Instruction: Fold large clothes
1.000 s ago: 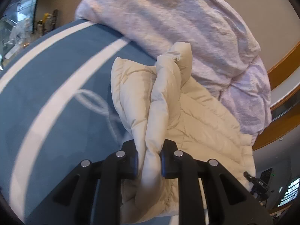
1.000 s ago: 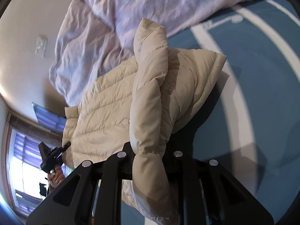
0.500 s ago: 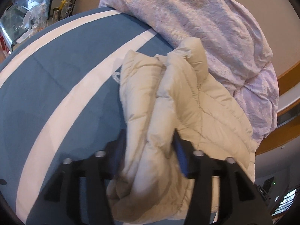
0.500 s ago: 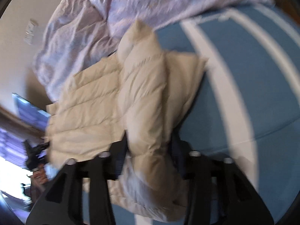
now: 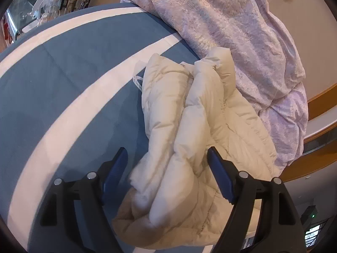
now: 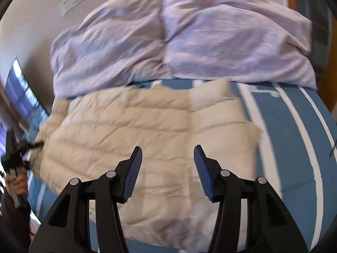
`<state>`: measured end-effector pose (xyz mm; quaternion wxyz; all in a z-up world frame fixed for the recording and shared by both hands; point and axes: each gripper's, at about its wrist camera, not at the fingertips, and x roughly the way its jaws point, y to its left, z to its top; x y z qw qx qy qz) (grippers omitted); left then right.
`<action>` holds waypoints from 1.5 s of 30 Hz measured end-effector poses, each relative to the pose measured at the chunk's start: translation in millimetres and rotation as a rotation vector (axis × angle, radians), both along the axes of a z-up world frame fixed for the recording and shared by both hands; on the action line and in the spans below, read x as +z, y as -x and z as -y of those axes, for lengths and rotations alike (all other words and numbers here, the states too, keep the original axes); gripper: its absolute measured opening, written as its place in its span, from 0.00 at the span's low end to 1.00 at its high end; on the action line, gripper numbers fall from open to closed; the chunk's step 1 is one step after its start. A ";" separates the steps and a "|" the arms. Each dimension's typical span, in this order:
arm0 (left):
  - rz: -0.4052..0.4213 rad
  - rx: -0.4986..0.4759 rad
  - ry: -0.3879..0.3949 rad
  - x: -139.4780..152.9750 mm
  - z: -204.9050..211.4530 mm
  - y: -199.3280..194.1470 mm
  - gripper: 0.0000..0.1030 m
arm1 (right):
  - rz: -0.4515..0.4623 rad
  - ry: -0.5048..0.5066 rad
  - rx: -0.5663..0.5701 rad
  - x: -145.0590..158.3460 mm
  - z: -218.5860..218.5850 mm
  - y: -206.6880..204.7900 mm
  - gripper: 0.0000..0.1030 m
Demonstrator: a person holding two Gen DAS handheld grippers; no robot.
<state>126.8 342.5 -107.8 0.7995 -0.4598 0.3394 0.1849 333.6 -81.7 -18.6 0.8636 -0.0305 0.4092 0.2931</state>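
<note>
A cream quilted puffer jacket (image 5: 189,130) lies on a blue bed cover with white stripes (image 5: 63,84). In the left wrist view my left gripper (image 5: 167,158) is open, its jaws wide apart on either side of a bunched fold of the jacket without pinching it. In the right wrist view the jacket (image 6: 147,126) lies spread flat, and my right gripper (image 6: 167,156) is open and empty just above it. The left gripper and the hand holding it show at the jacket's far left edge in the right wrist view (image 6: 14,154).
A crumpled lilac duvet (image 5: 231,31) is heaped along the far side of the bed, touching the jacket; it also shows in the right wrist view (image 6: 179,42). A cluttered shelf (image 5: 42,10) stands beyond the bed's left edge. A wooden rail (image 5: 320,101) runs at right.
Both grippers were shut on folds of the jacket and have opened, letting go. The jacket has dropped and now lies on the bed. The right gripper has swung and looks over the flat jacket.
</note>
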 end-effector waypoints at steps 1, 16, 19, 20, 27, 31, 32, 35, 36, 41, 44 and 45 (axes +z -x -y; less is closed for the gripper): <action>0.003 0.000 0.004 -0.1 0.4 -0.3 0.75 | 0.003 0.014 0.024 -4.1 -10.1 3.8 0.52; 0.010 0.016 0.003 -1.2 4.6 -4.9 0.60 | 0.041 0.100 0.086 -39.7 -69.1 33.1 0.52; 0.035 0.015 0.033 -4.4 2.0 -5.7 0.47 | 0.032 0.128 0.084 -50.3 -75.7 32.7 0.53; 0.045 0.016 0.044 -5.0 0.9 -5.4 0.45 | 0.026 0.145 0.085 -54.8 -78.6 32.2 0.53; 0.084 0.006 0.049 0.8 -1.6 -4.2 0.33 | 0.025 0.198 0.078 -67.3 -87.2 33.2 0.53; 0.066 0.004 0.035 1.1 -0.7 -6.7 0.40 | 0.023 0.189 0.078 -70.1 -86.0 32.9 0.54; 0.060 0.008 0.035 0.2 -0.7 -7.4 0.41 | 0.023 0.188 0.076 -70.4 -85.8 33.1 0.54; 0.055 0.019 0.047 -3.7 -1.0 -8.2 0.48 | 0.025 0.180 0.064 -68.9 -85.3 33.4 0.54; 0.056 0.020 0.049 -4.4 -1.1 -7.9 0.49 | 0.031 0.176 0.057 -67.0 -85.3 34.7 0.54; 0.065 0.019 0.054 -5.7 -1.2 -8.1 0.50 | 0.070 0.156 0.057 -57.7 -91.1 42.2 0.54; 0.082 0.009 0.053 -5.0 -0.9 -9.4 0.41 | 0.059 0.196 0.064 -66.2 -98.2 38.7 0.54; 0.092 0.004 0.050 -3.2 -0.7 -9.5 0.35 | 0.054 0.199 0.064 -67.4 -98.6 37.9 0.54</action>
